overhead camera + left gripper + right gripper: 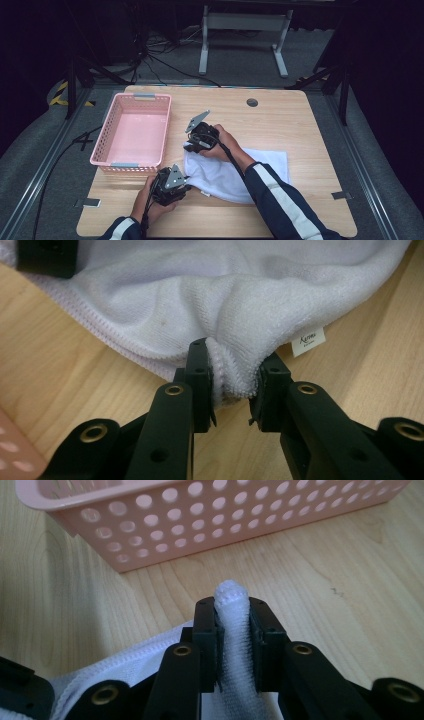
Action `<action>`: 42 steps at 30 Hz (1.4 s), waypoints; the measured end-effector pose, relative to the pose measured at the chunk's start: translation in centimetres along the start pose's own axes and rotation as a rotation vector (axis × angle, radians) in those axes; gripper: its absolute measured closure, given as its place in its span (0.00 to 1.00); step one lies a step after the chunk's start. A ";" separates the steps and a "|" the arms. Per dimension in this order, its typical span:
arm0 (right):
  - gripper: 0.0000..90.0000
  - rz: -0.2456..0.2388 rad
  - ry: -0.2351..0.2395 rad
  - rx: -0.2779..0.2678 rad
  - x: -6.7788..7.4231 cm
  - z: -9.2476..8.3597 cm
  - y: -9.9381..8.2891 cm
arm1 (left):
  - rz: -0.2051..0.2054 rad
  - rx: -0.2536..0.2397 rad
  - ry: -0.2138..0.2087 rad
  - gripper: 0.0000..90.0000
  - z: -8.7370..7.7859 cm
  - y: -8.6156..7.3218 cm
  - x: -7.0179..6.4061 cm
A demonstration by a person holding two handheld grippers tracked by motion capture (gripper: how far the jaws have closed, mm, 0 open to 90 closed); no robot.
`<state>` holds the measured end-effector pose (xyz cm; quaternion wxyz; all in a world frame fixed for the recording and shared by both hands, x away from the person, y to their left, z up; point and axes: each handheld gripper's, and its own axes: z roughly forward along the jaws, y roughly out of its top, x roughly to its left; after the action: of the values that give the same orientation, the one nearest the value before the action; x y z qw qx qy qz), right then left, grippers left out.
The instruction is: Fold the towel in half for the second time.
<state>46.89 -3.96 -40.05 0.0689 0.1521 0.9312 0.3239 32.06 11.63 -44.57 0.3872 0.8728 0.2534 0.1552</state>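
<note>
**Mia:** Between the two black jaws of the left gripper [233, 390], what is that soft white stuff?

**Ben:** That is the white fluffy cloth towel [200, 290]. The left gripper pinches a bunched-up bit of its stitched edge. The jaws sit a little apart because the lump of cloth is thick.

**Mia:** What is just to the right of those jaws?

**Ben:** A small white tag [308, 341] sewn on the towel's edge. It has tiny writing that I cannot read.

**Mia:** And the right gripper [233, 625]?

**Ben:** It pinches the towel too. A folded bit of the hem sticks up between its jaws, squeezed tight.

**Mia:** What is past its jaws?

**Ben:** The pink plastic basket with round holes [210, 520], near but not touching. Under it all is the light wooden table [350, 590].

**Mia:** From the high view, where is everything?

**Ben:** The left gripper [186, 181] holds the towel's near corner, just below the basket [131, 131]. The right gripper [189, 146] holds the next corner, farther up and just beside the basket. The rest of the towel [225, 175] trails off to the right of both grippers, partly under the person's right arm.
</note>
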 end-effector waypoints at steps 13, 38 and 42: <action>0.86 -0.026 -0.046 -0.041 0.5 -1.3 2.2 | -0.008 -0.031 0.069 0.82 -2.6 0.6 1.2; 0.85 -0.042 -0.023 -0.029 1.3 0.4 1.0 | -0.158 0.135 0.092 0.36 -0.2 -2.5 1.4; 0.85 -0.042 -0.015 -0.036 1.3 0.7 0.9 | -0.176 0.135 0.074 0.31 0.8 -2.7 1.9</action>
<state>46.06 -2.47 -40.10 0.0857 0.1336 0.9276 0.3381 33.11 13.78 -47.00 0.3302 0.8648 0.3533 0.1354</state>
